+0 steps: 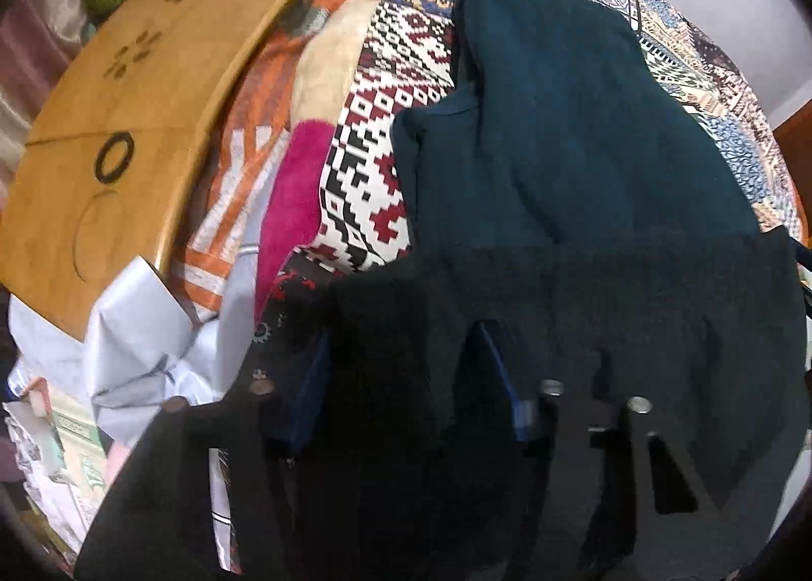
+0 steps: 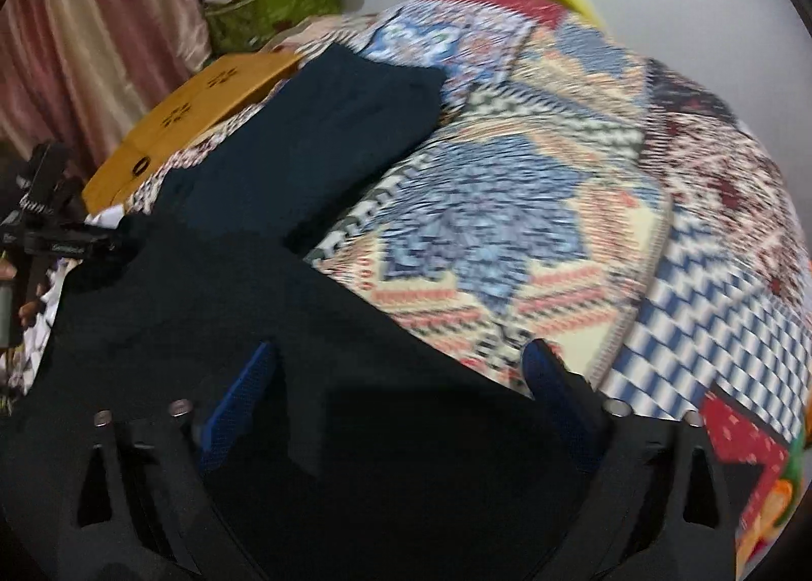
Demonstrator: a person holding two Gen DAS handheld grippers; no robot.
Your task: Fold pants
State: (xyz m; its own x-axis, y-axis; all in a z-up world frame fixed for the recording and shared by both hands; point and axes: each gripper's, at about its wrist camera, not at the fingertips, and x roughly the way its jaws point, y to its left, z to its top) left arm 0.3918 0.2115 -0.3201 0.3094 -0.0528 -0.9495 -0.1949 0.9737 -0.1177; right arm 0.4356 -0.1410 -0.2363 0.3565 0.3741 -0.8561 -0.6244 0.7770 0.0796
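Wooden board [image 1: 116, 124], pink cloth [image 1: 292, 195] and white garments [image 1: 137, 357] crowded the patterned bedspread [image 2: 507, 226]; dark pants [image 1: 583, 149] lay along it, their near end shadowed and blurred, bunched between the half-closed left gripper [image 1: 401, 373] and under the wide right gripper [image 2: 401, 378], grip indiscernible.

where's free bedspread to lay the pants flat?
Free: the patterned bedspread on the right of the pants, out to its far edge by the wall. Crowded: the pants' other side, with the wooden board, pink cloth and white shirt packed together.
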